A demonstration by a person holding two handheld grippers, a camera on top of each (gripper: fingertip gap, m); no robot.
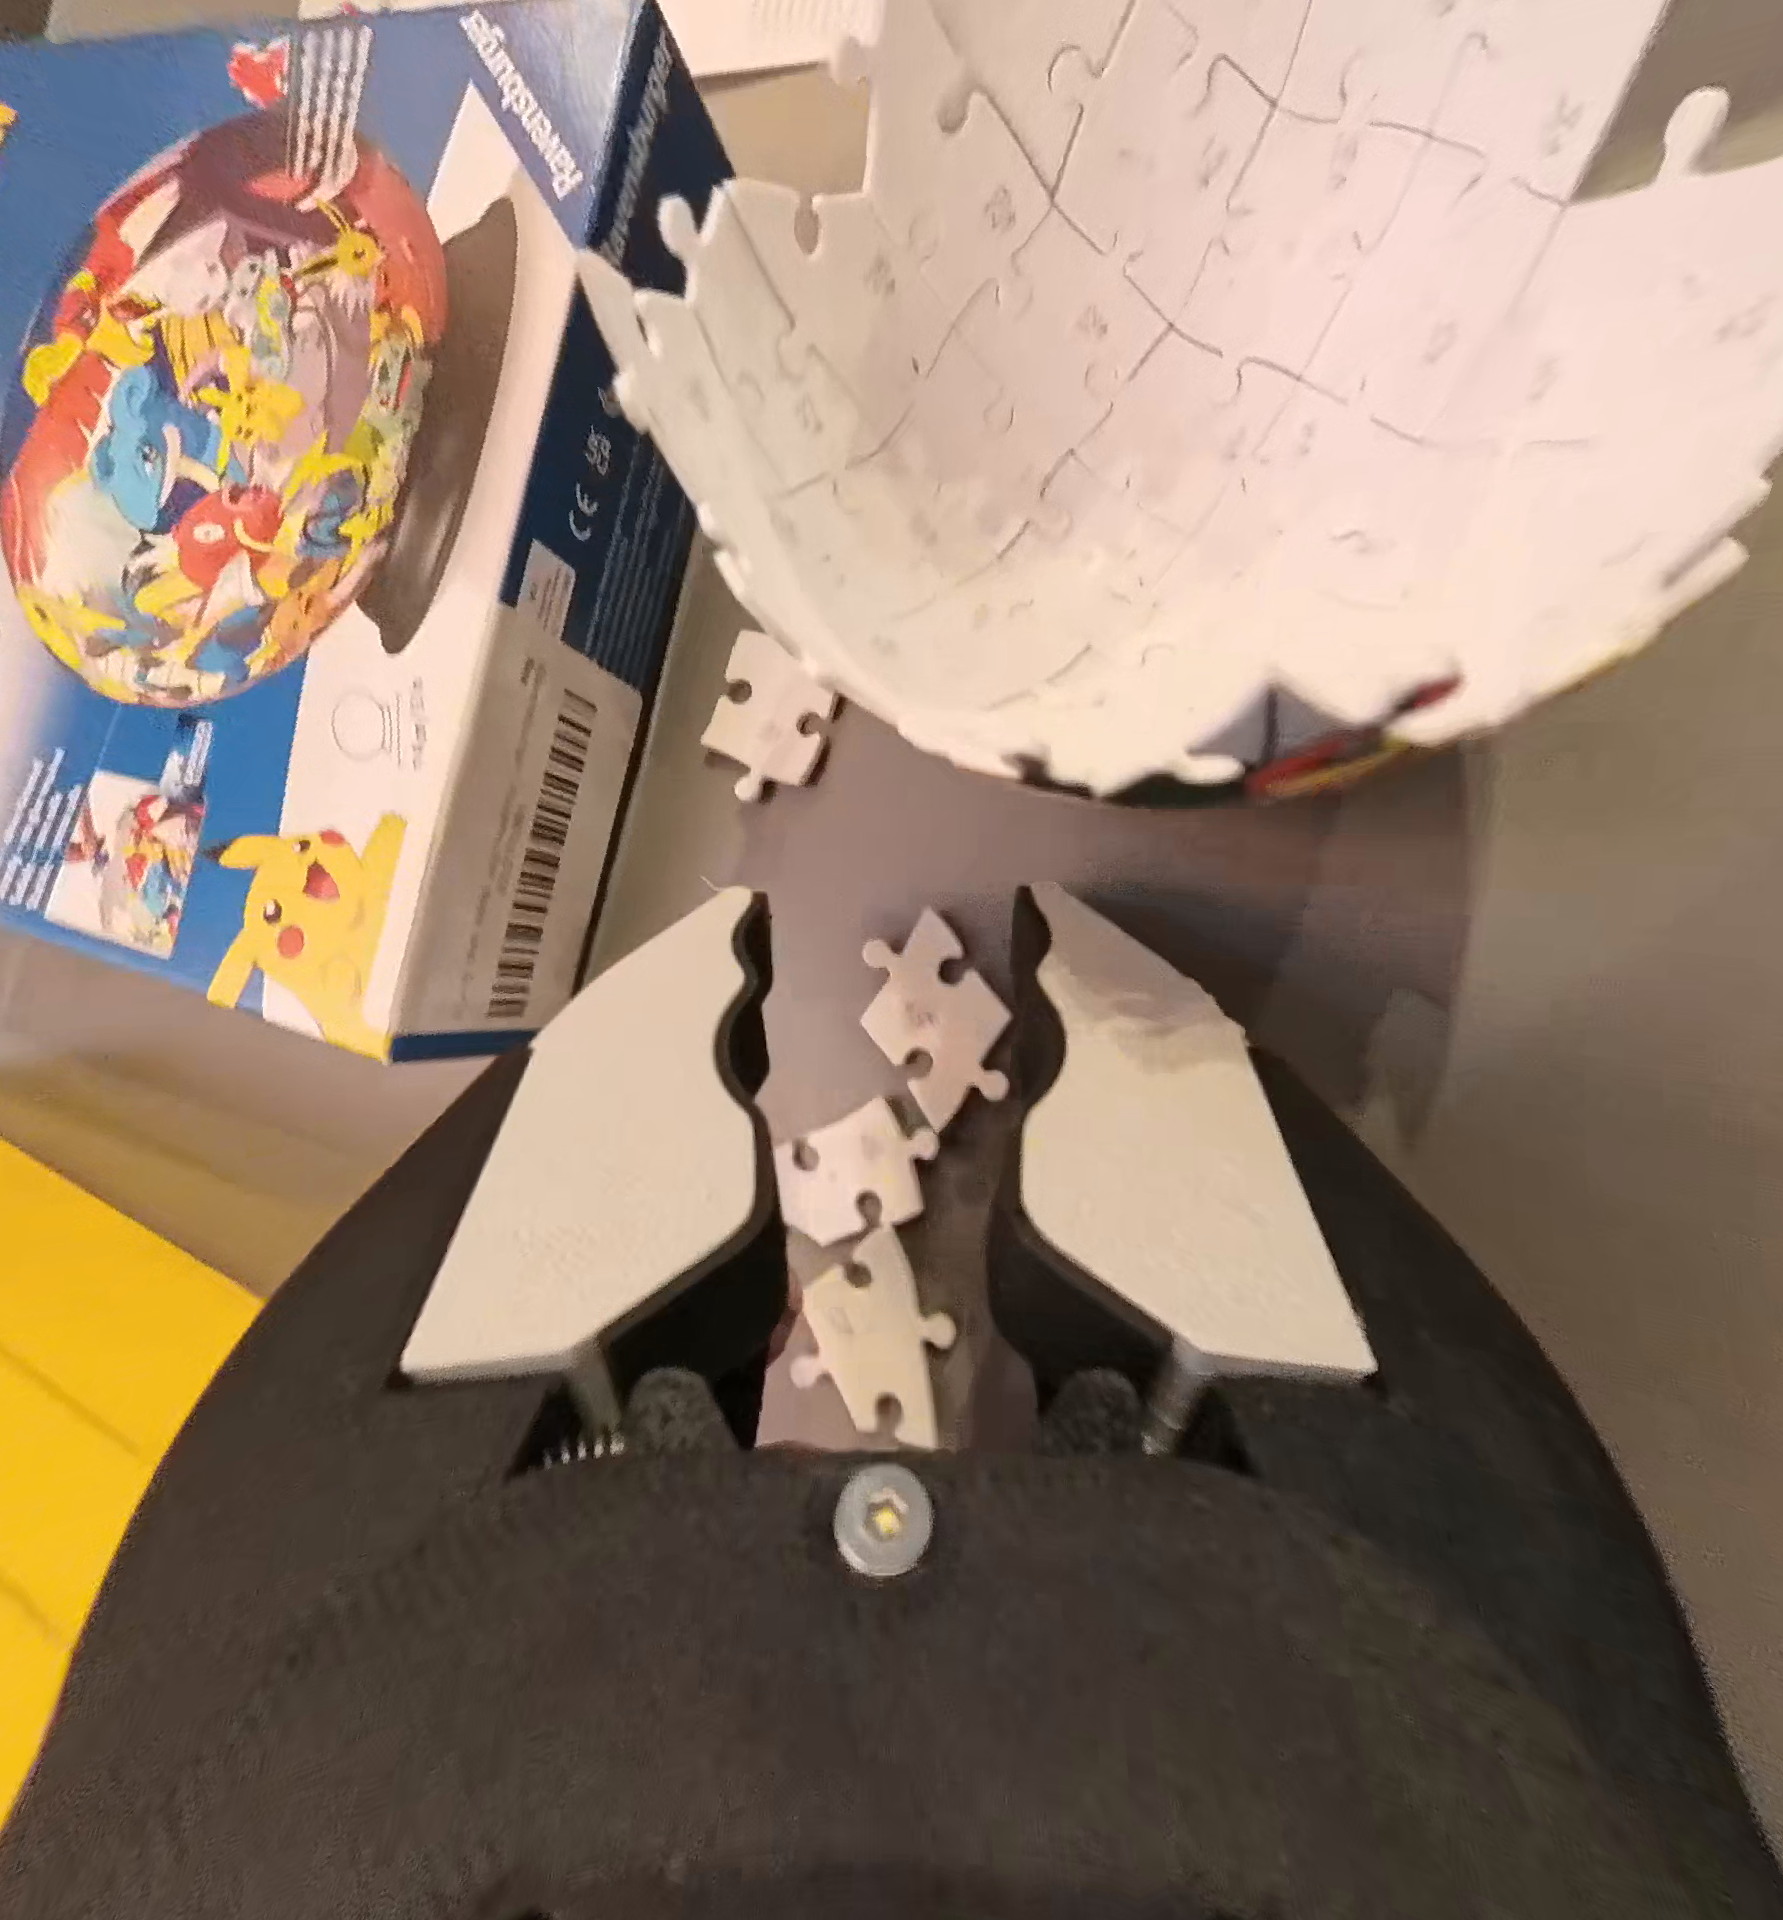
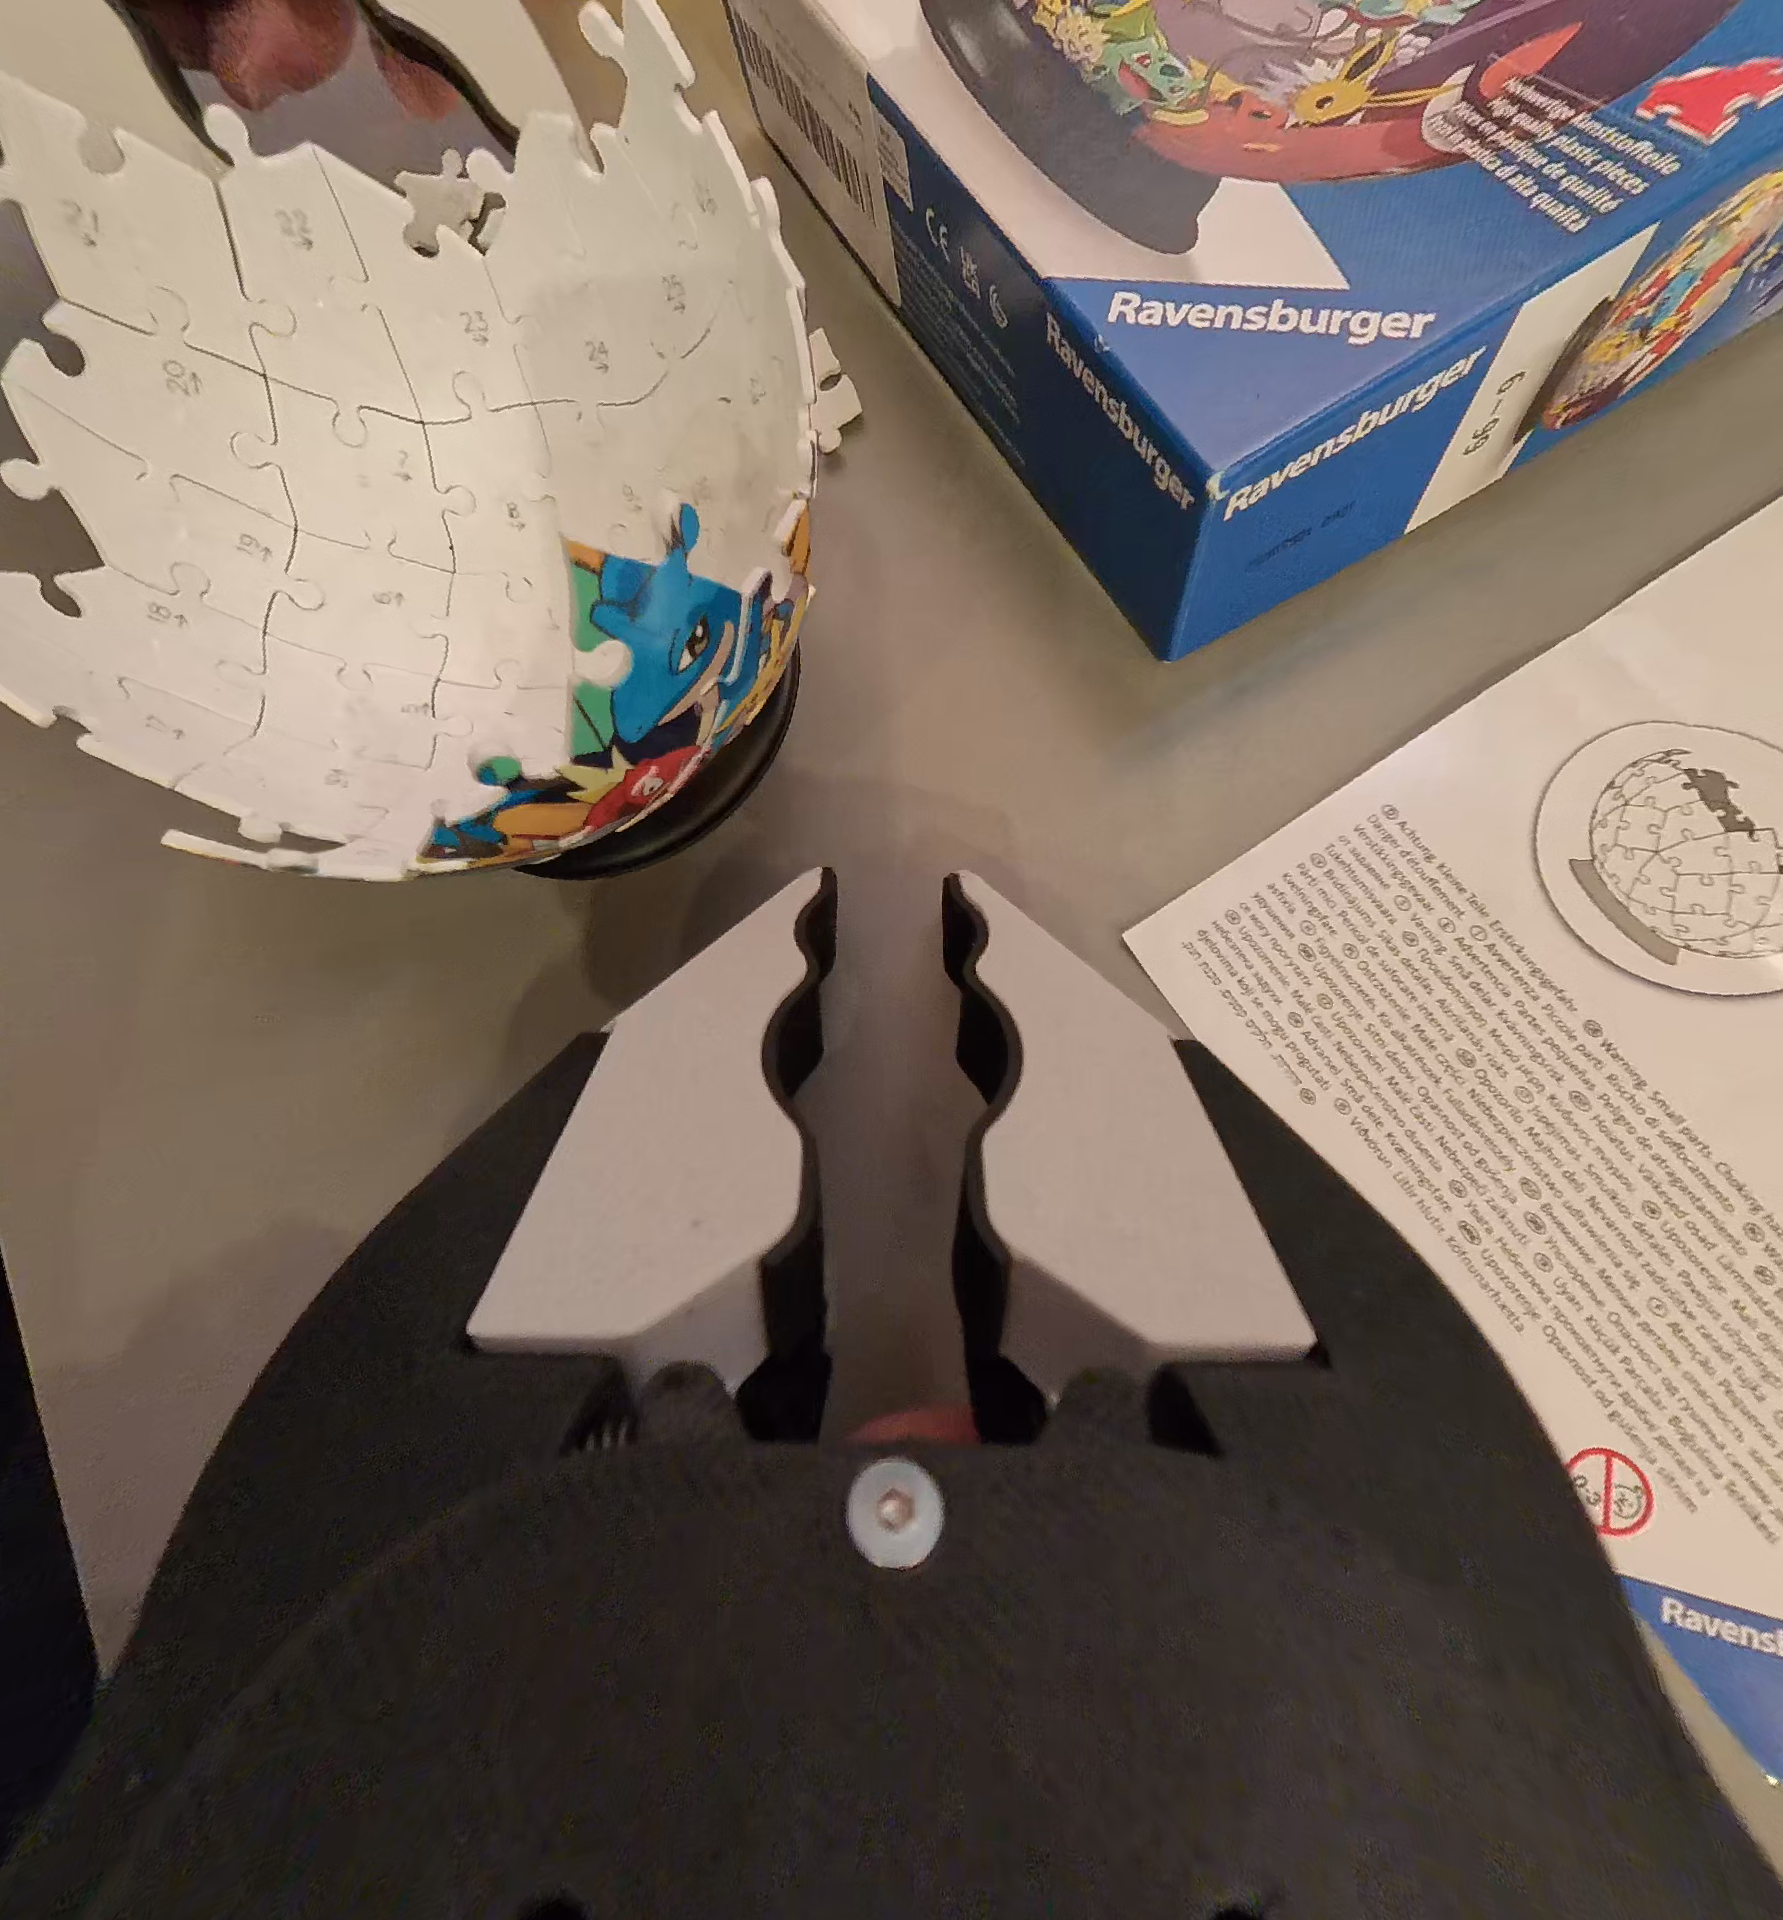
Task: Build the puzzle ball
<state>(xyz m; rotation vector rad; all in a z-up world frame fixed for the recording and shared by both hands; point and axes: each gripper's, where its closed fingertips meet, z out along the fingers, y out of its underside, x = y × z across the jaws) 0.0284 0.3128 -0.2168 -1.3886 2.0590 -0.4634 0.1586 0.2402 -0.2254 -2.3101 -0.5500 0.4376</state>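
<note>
**Half-built puzzle ball, both claws empty**

While my left gripper (image 1: 887, 914) hangs with its jaws apart over loose puzzle pieces (image 1: 934, 1013), nothing sits between its fingers; 4 white-backed pieces lie on the grey table (image 1: 1593, 935) below and ahead of it. Only this view shows them, plus a yellow surface (image 1: 56, 1403) at lower left. The puzzle ball (image 1: 1230, 395), an open curved shell of interlocked pieces, sits just ahead to the right.

My right gripper (image 2: 889, 883) is also parted and holds nothing. Its view alone shows the shell's printed, colourful outer side, the black round stand (image 2: 700, 800) under it, and a folded instruction sheet (image 2: 1489, 1039) with a ball drawing at right. The inner faces are matte white with small printed numbers. A glossy blue puzzle box (image 2: 1334, 364) carrying printed lettering, a barcode and a ball picture lies beyond, apart from the shell.
</note>
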